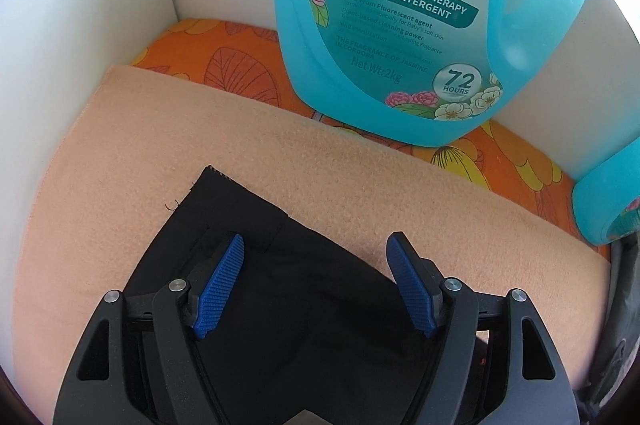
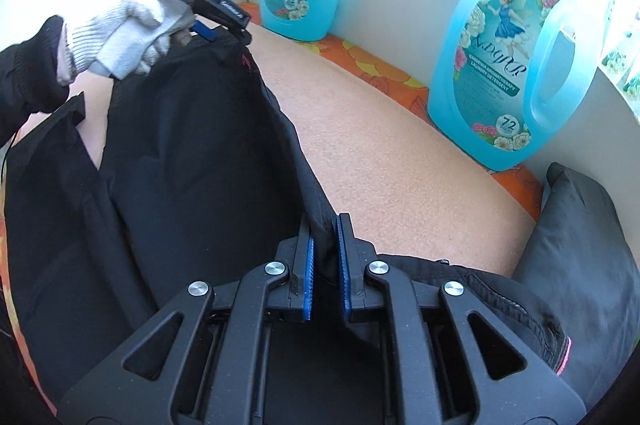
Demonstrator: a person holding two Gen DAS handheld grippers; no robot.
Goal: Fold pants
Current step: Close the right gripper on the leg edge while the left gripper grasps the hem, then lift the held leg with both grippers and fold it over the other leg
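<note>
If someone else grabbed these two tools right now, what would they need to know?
Right gripper: shut on a fold of the black pants.
Left gripper: open, above a corner of the pants, gripping nothing.
The pants lie partly spread on the peach mat; blue detergent bottles stand along the white wall.
Done: one edge gripped.
Left: probably grip with the left, fold the pants, smooth them.

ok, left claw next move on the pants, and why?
Probably close the left claw on the pants hem corner. Its jaws stand open over the black fabric, gripping nothing, while the right claw already pinches a fold of the pants.
</note>
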